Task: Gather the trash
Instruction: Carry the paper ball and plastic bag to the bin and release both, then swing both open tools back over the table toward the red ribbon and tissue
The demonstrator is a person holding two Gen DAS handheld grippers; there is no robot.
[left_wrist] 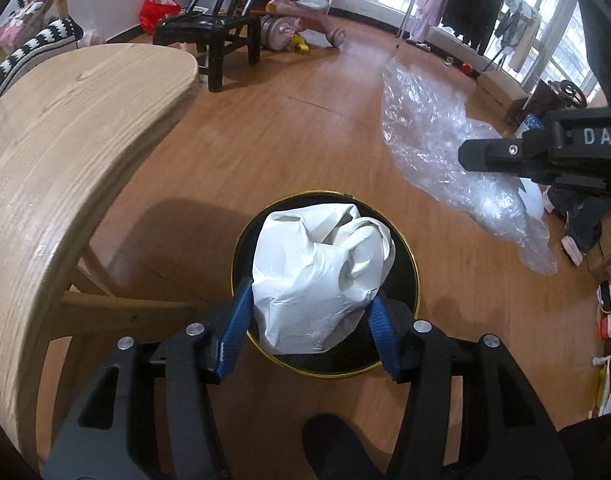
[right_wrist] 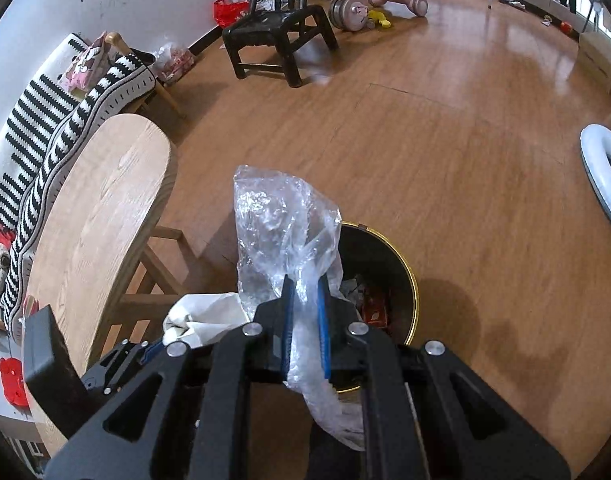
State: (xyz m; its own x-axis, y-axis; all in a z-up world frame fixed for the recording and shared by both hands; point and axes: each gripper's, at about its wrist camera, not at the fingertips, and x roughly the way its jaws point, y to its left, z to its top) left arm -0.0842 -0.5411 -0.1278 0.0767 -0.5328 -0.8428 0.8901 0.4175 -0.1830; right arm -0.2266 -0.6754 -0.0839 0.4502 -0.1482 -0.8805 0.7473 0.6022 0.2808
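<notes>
My left gripper (left_wrist: 309, 320) is shut on a crumpled white paper wad (left_wrist: 321, 272) and holds it right above a black trash bin with a gold rim (left_wrist: 413, 264) on the floor. My right gripper (right_wrist: 305, 300) is shut on a clear plastic bag (right_wrist: 281, 224), held up beside the bin (right_wrist: 409, 276), which holds some trash. The bag also shows in the left wrist view (left_wrist: 433, 136), hanging from the right gripper's body (left_wrist: 545, 152). The paper wad shows in the right wrist view (right_wrist: 201, 316) at lower left.
A light wooden oval table (left_wrist: 65, 140) stands left of the bin, with a striped sofa (right_wrist: 45, 128) behind it. A black stool (right_wrist: 281, 36) and a pink ride-on toy (left_wrist: 305, 12) stand further off on the wooden floor. My foot (left_wrist: 337, 448) is near the bin.
</notes>
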